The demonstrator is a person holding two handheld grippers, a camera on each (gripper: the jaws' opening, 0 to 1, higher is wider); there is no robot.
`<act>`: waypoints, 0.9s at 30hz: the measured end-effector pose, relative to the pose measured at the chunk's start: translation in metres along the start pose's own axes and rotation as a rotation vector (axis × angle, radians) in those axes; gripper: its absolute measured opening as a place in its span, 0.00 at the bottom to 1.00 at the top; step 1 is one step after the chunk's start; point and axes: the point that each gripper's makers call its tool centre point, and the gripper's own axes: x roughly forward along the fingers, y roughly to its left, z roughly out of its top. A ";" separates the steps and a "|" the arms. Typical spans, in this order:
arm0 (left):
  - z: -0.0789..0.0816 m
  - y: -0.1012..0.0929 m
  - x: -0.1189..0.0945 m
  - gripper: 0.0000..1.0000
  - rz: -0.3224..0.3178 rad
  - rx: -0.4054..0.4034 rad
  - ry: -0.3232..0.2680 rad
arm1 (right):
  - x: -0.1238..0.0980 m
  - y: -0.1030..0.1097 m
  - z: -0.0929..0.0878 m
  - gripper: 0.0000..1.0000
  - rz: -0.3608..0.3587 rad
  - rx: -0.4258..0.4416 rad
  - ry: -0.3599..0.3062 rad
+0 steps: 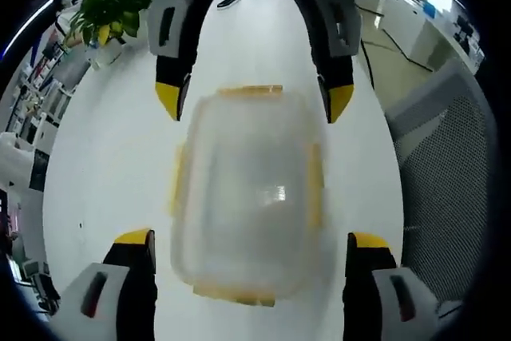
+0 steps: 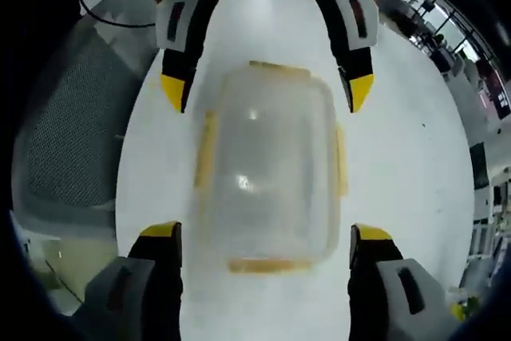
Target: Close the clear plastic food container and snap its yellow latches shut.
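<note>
- In the left gripper view, my left gripper (image 1: 250,249) has its jaws spread wide and holding nothing; the near short end of the clear plastic food container (image 1: 247,193) sits between the yellow tips, not touched as far as I can tell.
- In the right gripper view it is the same from the opposite end: my right gripper (image 2: 267,245) is wide open and empty, straddling the other short end.
- The container lies flat on the white tabletop (image 1: 104,173), its long axis running straight away from each pair of jaws, so each gripper faces one short end.
- The lid looks seated; yellow latches (image 1: 177,177) line both long sides and both short ends. Blur hides whether any are snapped.
- Neither gripper seems nearer; I judge that each takes the end latch in front of it.
- Farther off: a potted plant (image 1: 112,5) and a mesh chair (image 1: 451,173).
</note>
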 end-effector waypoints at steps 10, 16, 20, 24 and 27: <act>-0.008 -0.002 0.016 0.92 -0.027 -0.004 0.043 | 0.005 -0.005 -0.008 0.77 -0.009 -0.004 0.029; -0.008 0.002 0.014 0.81 -0.008 -0.024 0.055 | 0.009 -0.001 -0.009 0.73 0.020 -0.010 0.027; -0.008 0.000 0.015 0.80 -0.001 -0.027 0.067 | 0.009 0.000 -0.009 0.72 0.027 -0.020 0.037; -0.008 0.000 0.014 0.80 0.000 -0.030 0.067 | 0.009 0.000 -0.009 0.72 0.028 -0.022 0.031; -0.009 -0.002 0.014 0.80 0.009 -0.041 0.072 | 0.008 0.001 -0.009 0.72 0.026 -0.027 0.022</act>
